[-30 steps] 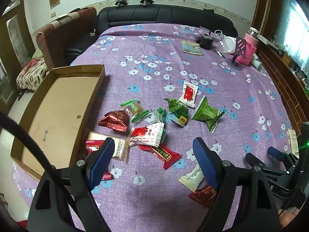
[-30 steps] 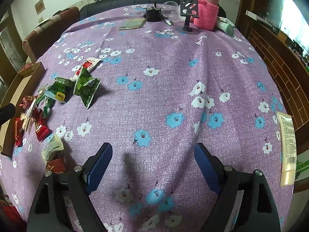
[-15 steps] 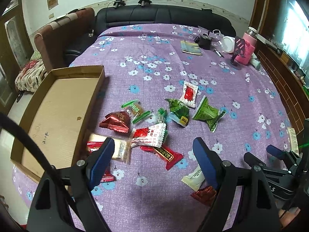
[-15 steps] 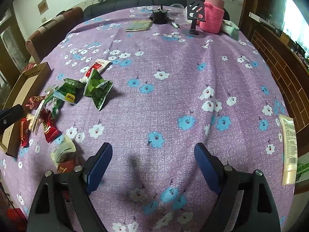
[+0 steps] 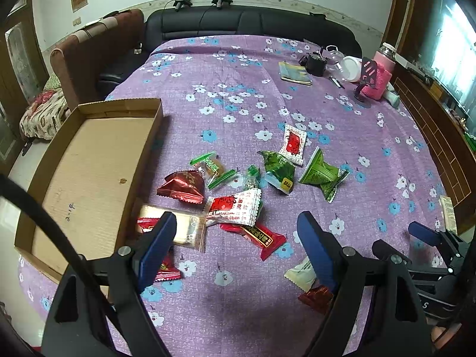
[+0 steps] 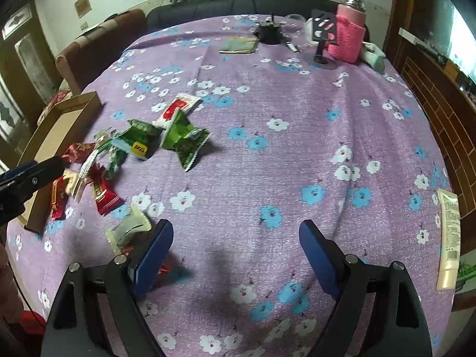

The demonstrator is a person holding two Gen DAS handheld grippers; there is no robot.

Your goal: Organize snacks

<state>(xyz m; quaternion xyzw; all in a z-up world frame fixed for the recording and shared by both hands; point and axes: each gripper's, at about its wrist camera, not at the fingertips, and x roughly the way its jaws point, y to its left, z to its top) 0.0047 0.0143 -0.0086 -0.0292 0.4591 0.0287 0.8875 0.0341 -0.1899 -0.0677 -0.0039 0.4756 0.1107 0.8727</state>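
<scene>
Purple floral cloth (image 5: 238, 95) covers the bench, and the snacks (image 5: 238, 196) lie scattered mid-bench, just right of a bare cardboard tray (image 5: 89, 160). Left claw (image 5: 235, 250) hangs wide over red wrappers, gripping nothing. Right claw (image 6: 235, 253) gapes wide too, a cream packet (image 6: 128, 229) beside its left finger. Pink bottle (image 6: 348, 35) and phone stand (image 6: 322, 38) sit far back; black sofa (image 5: 238, 20) behind.
</scene>
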